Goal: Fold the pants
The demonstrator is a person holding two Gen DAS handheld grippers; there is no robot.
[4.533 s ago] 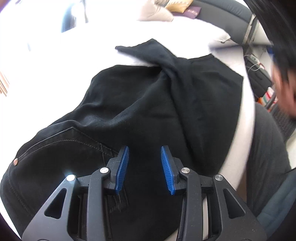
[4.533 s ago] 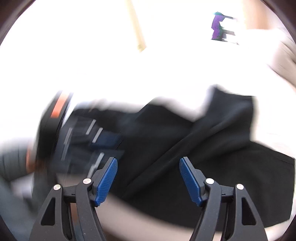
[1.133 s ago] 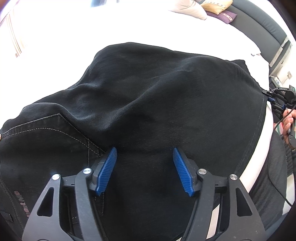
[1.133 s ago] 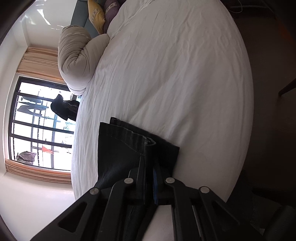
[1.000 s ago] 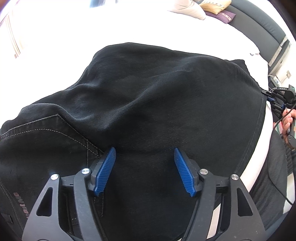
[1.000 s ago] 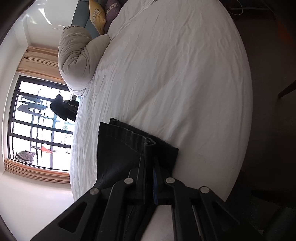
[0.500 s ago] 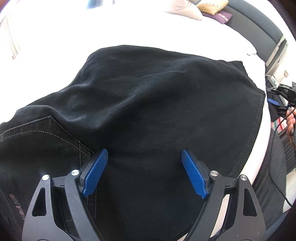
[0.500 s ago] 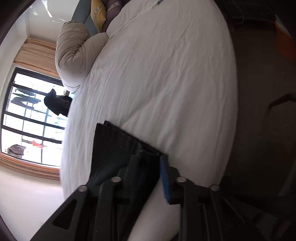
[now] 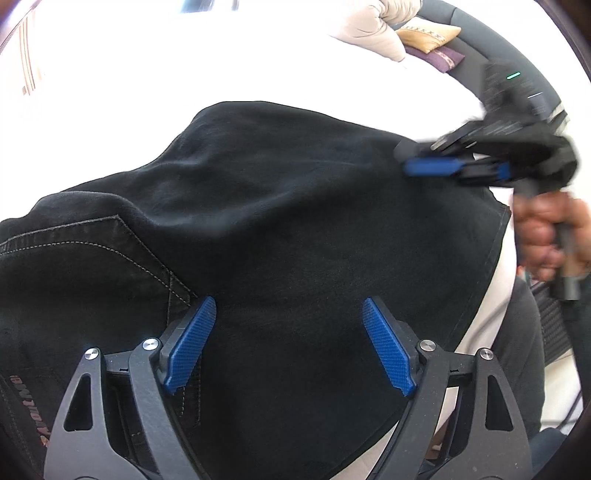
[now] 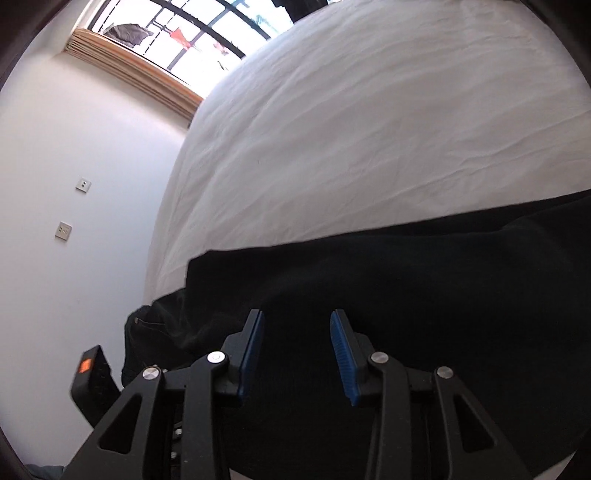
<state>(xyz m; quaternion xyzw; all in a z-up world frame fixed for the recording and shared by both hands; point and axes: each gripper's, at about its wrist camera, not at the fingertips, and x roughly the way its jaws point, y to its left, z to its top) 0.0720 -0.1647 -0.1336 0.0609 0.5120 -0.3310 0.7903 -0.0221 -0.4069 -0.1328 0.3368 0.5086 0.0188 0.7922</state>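
Black pants lie folded over on a white bed, with pocket stitching at the left. My left gripper hovers just over the cloth near the pocket, open wide, nothing between its blue pads. My right gripper is above the pants, near their folded edge. Its jaws are closing, with a clear gap and no cloth between the pads. In the left wrist view the right gripper shows blurred at the pants' far right, held by a person's hand.
A beige pillow, a yellow cushion and a purple cushion lie by the dark headboard. A white wall with sockets and a window border the bed. The person's grey-clad leg is at the bed's near edge.
The right gripper let go of the pants' hem, rolled upright and swung in over the middle of the pants. The left gripper opened wider and stayed in place.
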